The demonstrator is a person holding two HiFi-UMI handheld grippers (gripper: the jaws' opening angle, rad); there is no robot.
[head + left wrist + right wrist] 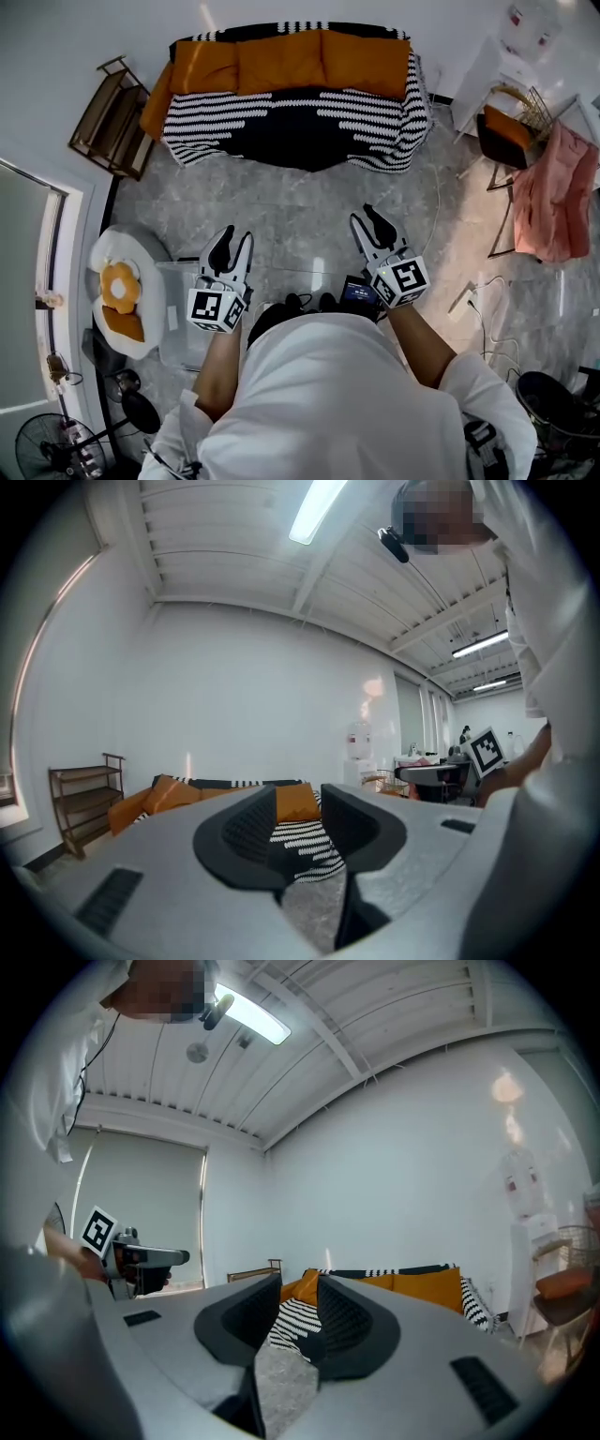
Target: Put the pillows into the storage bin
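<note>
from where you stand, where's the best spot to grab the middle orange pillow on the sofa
Probably its upper edge, coming from the front over the striped sofa seat. The middle orange pillow stands leaning on the backrest with the left orange pillow and right orange pillow pressed against its sides, so only its front and top look free. It is soft, so pinch a fold.

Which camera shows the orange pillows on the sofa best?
The head view: the orange pillows span the sofa unobstructed. Both gripper views show them small and low, partly hidden behind the jaws.
</note>
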